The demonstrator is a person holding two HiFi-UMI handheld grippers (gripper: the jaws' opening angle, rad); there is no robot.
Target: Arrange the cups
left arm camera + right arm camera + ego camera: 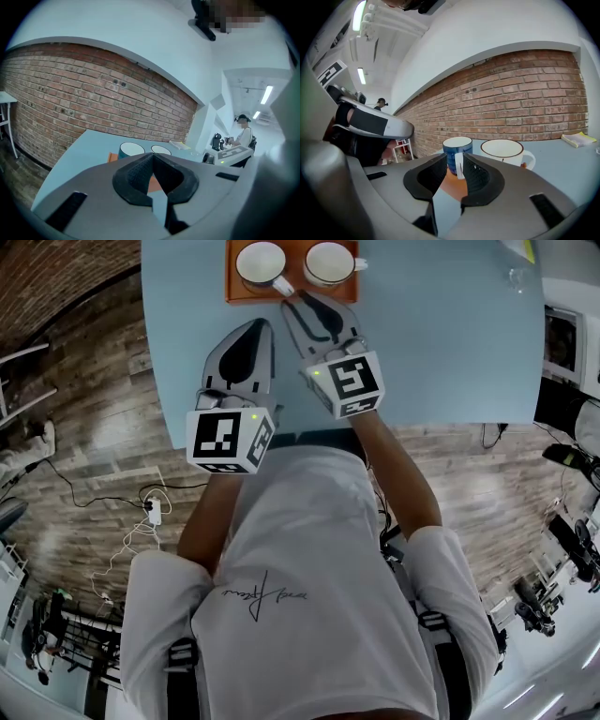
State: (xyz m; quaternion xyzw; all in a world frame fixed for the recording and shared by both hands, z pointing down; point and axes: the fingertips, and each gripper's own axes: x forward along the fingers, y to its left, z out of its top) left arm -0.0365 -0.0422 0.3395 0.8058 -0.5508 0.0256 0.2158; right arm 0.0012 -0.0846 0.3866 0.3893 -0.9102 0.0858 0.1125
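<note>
Two cups stand upright side by side on the tray (229, 289) in the head view: the blue cup (262, 264) on its left half, the white cup (329, 262) on its right half. Both grippers hover over the table (450, 343) on the near side of the tray. The right gripper (294, 306) is at its near rim and the left gripper (255, 331) a little further back. Bare table lies right of the tray and in front of it, so pulling back looks free. The table's near edge is well back from the tray, about under the left gripper's cube.

Left gripper view: its jaws meet at the tips with nothing between them, and both cups show on the tray beyond.

Right gripper view: the jaws stand apart, with the blue cup's handle (459, 166) in the gap at their tips and the pads not pressing on it. The white cup sits just to its right on the tray.

I judge the arranging nearly done, since both cups are on the tray and nothing is held. What is left, if anything, is squaring a handle and drawing the grippers clear without nudging the blue cup.
</note>
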